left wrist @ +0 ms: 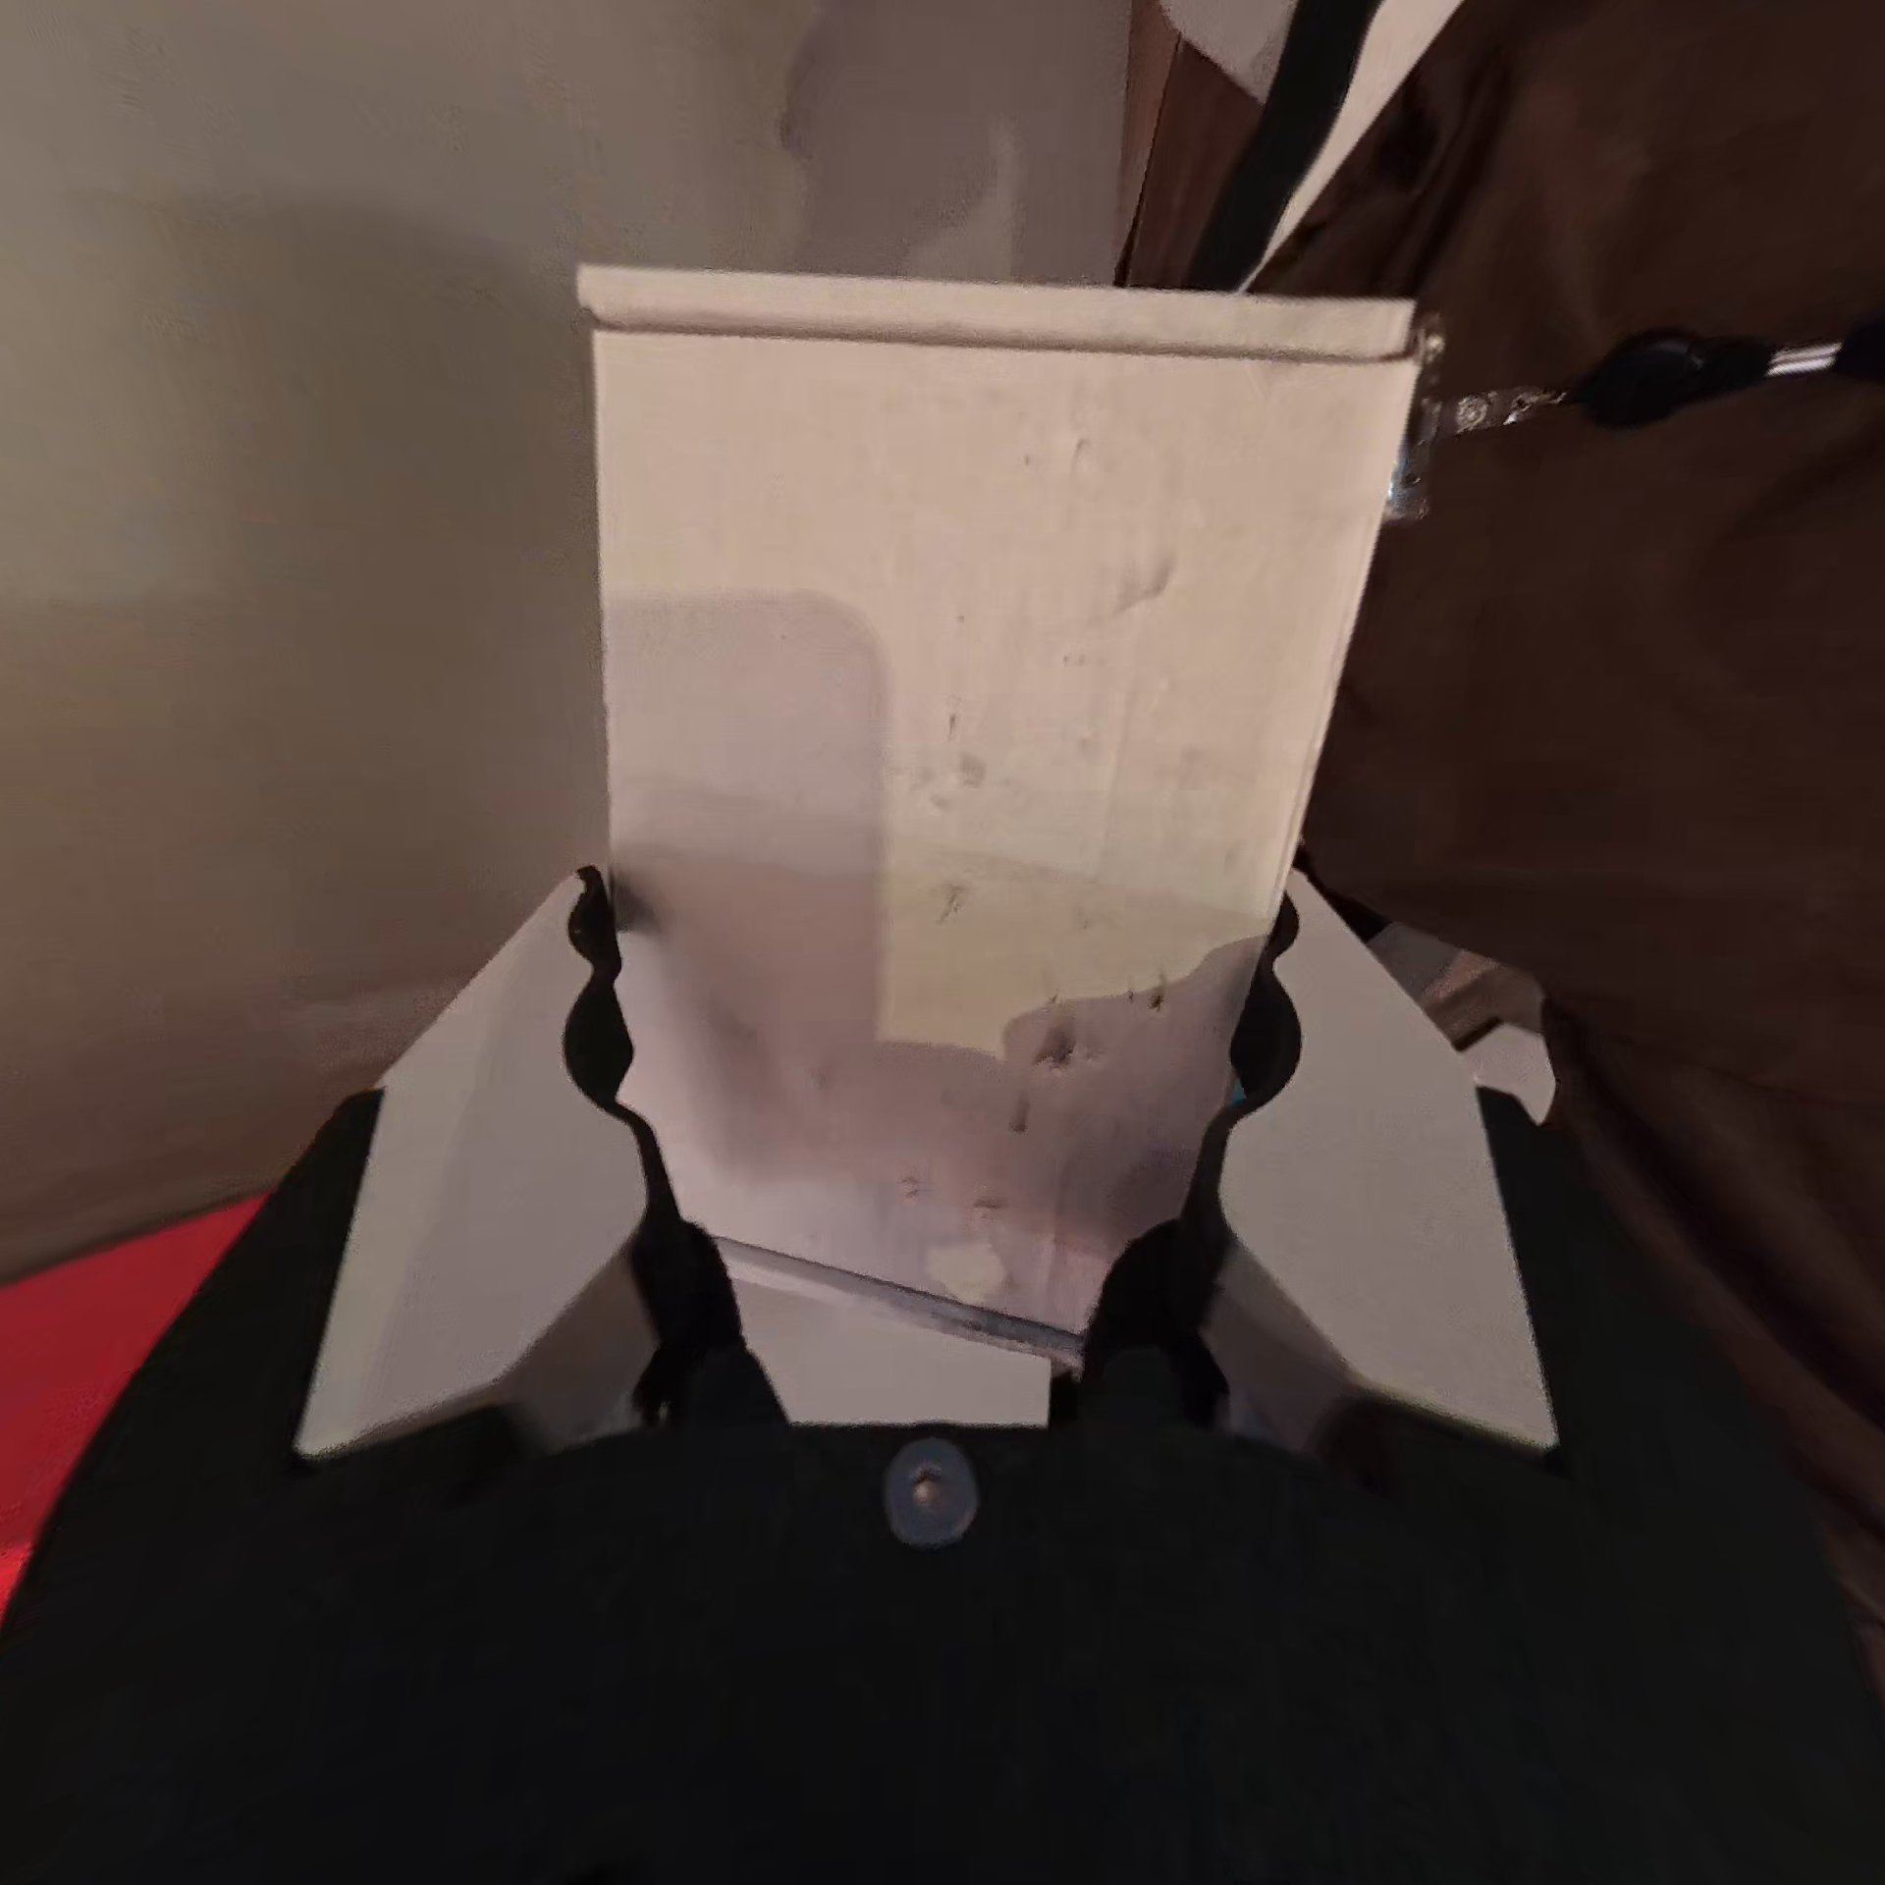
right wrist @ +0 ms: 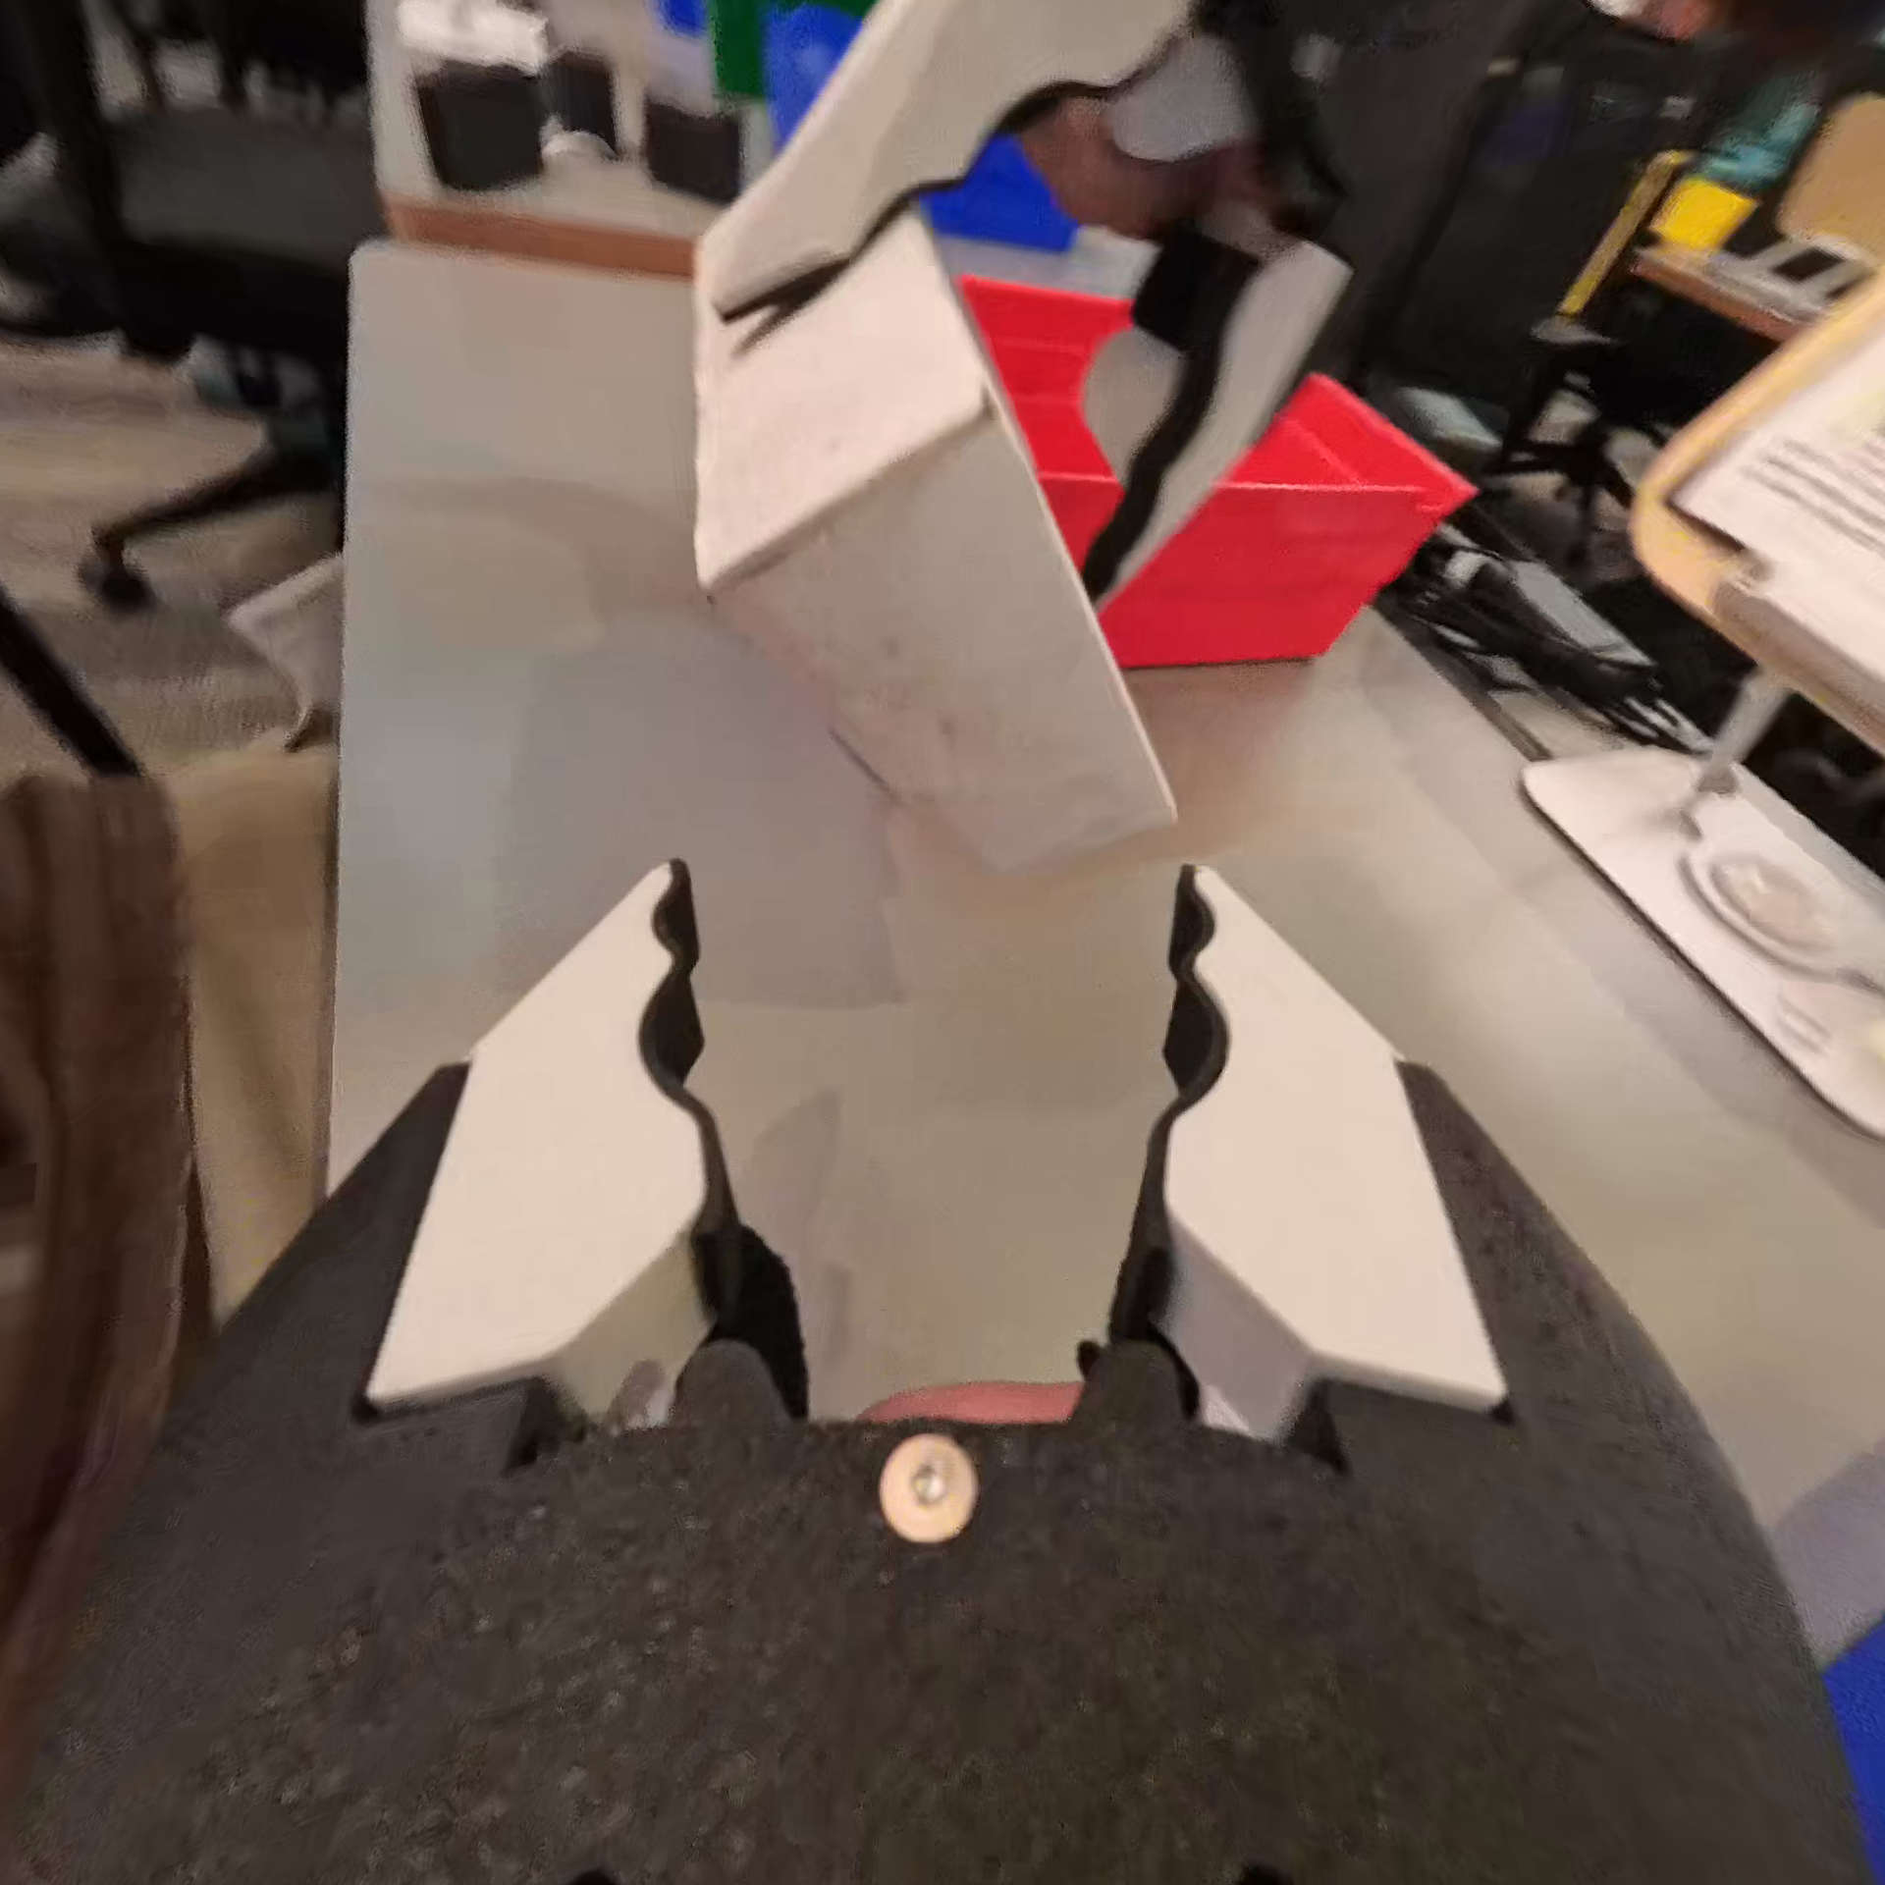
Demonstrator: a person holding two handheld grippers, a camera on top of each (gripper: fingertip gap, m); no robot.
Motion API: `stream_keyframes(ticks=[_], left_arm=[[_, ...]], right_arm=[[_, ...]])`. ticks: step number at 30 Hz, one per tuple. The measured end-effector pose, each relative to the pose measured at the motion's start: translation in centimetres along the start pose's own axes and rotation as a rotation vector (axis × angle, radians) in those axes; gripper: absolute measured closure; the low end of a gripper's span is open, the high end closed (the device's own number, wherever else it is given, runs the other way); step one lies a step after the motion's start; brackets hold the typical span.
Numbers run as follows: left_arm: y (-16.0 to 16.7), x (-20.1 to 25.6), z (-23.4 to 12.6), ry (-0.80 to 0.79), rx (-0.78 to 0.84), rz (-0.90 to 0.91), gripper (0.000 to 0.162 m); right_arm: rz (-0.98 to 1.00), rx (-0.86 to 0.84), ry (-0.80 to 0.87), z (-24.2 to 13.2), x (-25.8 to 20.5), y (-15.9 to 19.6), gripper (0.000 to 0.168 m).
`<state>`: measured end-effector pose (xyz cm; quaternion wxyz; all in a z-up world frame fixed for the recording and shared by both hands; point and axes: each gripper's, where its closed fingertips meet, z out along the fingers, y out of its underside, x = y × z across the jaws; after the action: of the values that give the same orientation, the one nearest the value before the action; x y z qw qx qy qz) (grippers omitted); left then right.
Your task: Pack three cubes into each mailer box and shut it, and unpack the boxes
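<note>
The left tongs point(left wrist: 933, 1020) clench a closed white mailer box point(left wrist: 979, 653) across its width and hold it tilted in the air above the counter point(right wrist: 1326, 918), while the right tongs point(right wrist: 933, 918) stand released and empty just below it. Done well, the step probably calls for the free tongs to take the lower edge squarely before the box is turned or set down. The cardboard is matte, scuffed and dented, with crisp folded edges; a red bin point(right wrist: 1275, 551) of smooth plastic sits behind on the pale counter.
</note>
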<state>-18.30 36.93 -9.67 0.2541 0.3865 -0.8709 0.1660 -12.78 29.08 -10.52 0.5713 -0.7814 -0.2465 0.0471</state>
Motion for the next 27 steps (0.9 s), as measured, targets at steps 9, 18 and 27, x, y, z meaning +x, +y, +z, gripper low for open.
stream_keyframes(ticks=[9, 18, 27], left_arm=[[-5.0, 0.5, 4.4, 0.127, 0.0, 0.018, 0.041], [-9.3, -1.9, -1.0, -0.111, 0.701, 0.022, 0.052], [-8.3, -2.7, 5.1, -0.406, 1.04, 0.011, 0.026]], right_arm=[[-0.223, 0.01, 0.093, 1.2, -0.3, 0.6, 0.094], [0.295, -0.073, -0.06, -1.8, 3.8, 6.2, 0.096], [0.364, -0.145, -0.206, -2.5, 2.3, 8.9, 0.096]])
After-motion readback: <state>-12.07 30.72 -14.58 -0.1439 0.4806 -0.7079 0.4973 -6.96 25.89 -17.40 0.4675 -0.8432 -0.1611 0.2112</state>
